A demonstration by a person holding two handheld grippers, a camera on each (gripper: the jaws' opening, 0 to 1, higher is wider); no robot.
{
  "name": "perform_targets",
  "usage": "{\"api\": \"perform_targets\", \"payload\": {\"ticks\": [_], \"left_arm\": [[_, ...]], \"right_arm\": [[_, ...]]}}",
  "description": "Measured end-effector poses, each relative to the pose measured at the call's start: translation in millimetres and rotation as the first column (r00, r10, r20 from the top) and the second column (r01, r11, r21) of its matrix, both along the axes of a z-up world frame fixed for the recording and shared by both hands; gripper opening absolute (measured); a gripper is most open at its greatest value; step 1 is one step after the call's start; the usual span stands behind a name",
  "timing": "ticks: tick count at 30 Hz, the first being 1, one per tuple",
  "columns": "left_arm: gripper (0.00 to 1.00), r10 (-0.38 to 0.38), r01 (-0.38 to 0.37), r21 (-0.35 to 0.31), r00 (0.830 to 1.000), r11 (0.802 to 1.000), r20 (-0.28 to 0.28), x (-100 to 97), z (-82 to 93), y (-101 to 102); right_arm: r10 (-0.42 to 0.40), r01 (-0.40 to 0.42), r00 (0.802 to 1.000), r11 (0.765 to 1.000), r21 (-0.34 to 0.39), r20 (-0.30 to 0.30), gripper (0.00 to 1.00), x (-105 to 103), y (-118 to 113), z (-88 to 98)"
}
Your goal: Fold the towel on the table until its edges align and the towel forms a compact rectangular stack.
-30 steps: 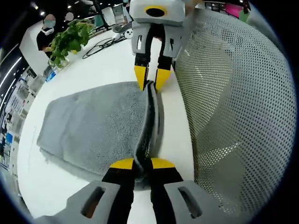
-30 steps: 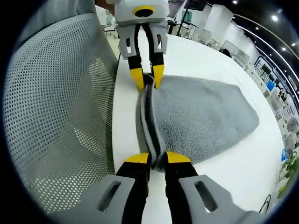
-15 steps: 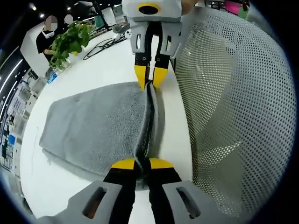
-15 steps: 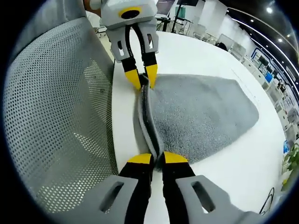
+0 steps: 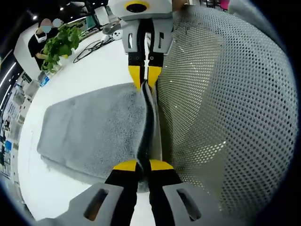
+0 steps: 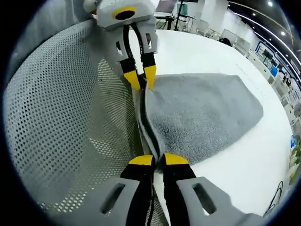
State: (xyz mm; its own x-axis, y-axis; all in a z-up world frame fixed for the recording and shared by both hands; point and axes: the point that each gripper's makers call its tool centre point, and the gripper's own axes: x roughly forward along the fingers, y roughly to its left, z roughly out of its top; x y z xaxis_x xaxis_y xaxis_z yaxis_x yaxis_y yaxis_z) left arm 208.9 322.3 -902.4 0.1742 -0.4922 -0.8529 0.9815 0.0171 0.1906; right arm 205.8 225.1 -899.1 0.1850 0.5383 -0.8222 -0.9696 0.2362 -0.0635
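Grey terry towel is gripped along its near edge by 2 closed grippers, left gripper and right gripper; fold in hand; the edge is judged next carried across to the far edge.

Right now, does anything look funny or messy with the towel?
Nothing is spilled or torn. The grey towel lies on the white table, but its near edge is pinched up into a ridge between the left tool and the right tool, close beside a mesh chair back.
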Motion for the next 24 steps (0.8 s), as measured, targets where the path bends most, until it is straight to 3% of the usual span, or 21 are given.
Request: {"api": "perform_targets", "payload": {"ticks": [4, 7, 12, 24], "left_arm": [[0.06, 0.048, -0.050, -0.045, 0.998, 0.998, -0.036, -3.0, 10.7, 1.4], [0.06, 0.067, -0.068, -0.063, 0.997, 0.996, -0.032, -2.7, 19.1, 4.1], [0.06, 0.111, -0.109, -0.108, 0.994, 0.988, 0.019, 3.6, 41.8, 7.7], [0.06, 0.211, -0.195, -0.199, 0.976, 0.960, 0.061, 15.3, 88.1, 15.2]], "right_arm": [[-0.032, 0.031, 0.999, 0.999, 0.022, 0.007, 0.03, -3.1, -0.4, 13.6], [-0.061, 0.061, 0.998, 0.997, 0.050, 0.014, 0.03, -2.8, 2.1, 23.7], [-0.099, 0.096, 0.994, 0.992, 0.076, 0.035, 0.03, -0.3, 5.5, 40.0], [-0.161, 0.147, 0.984, 0.975, 0.168, 0.071, 0.03, 6.6, 12.3, 84.5]]}}
